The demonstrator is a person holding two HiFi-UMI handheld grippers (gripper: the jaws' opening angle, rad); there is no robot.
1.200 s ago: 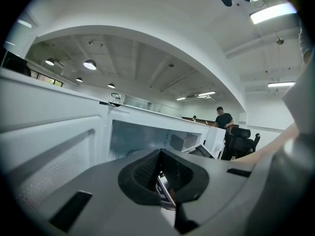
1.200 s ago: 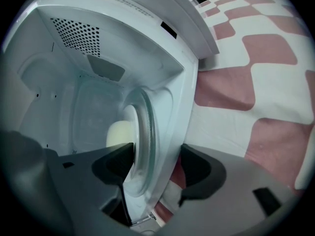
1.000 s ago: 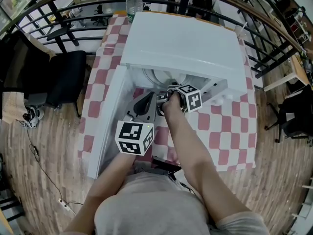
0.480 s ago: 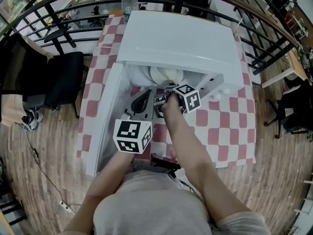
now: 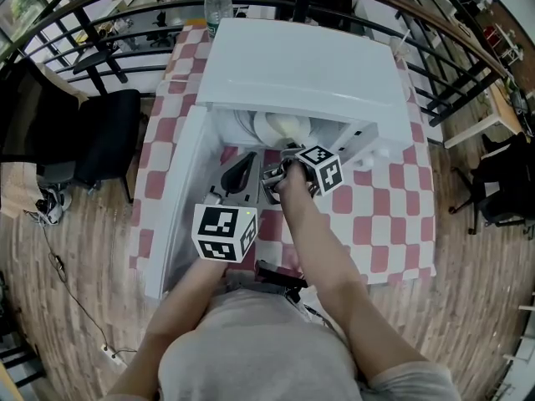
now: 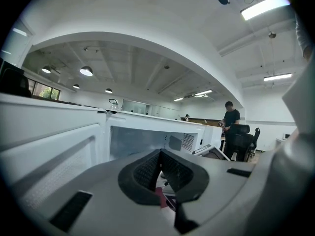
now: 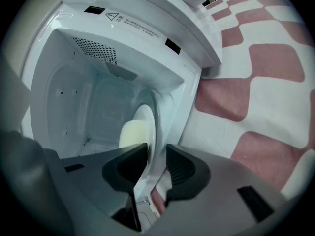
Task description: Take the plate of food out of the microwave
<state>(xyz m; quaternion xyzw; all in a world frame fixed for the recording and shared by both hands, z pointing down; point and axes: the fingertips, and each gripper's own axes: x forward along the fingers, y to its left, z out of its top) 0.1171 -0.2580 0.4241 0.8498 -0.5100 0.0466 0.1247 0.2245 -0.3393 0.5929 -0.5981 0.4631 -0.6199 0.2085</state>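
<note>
The white microwave (image 5: 301, 65) stands on the checkered table with its door (image 5: 180, 199) swung open to the left. Inside lies a white plate (image 7: 147, 127) carrying a pale yellowish lump of food (image 7: 130, 134); from the head view its rim (image 5: 261, 128) and the food (image 5: 288, 124) peek out under the top edge. My right gripper (image 7: 156, 154) reaches into the opening (image 5: 282, 155), jaws closing, with the plate's near rim between them and a small gap still showing at one pad. My left gripper (image 5: 247, 161) hovers by the door, shut on nothing (image 6: 160, 154).
A red-and-white checkered cloth (image 5: 384, 215) covers the table. A water bottle (image 5: 216, 2) stands behind the microwave. A black chair (image 5: 117, 132) sits left of the table, dark railings ring it. A person (image 6: 231, 119) stands far off in the left gripper view.
The plate and food show slightly more under the microwave's top edge. Both grippers keep nearly the same places; the left cube drifted a little left.
</note>
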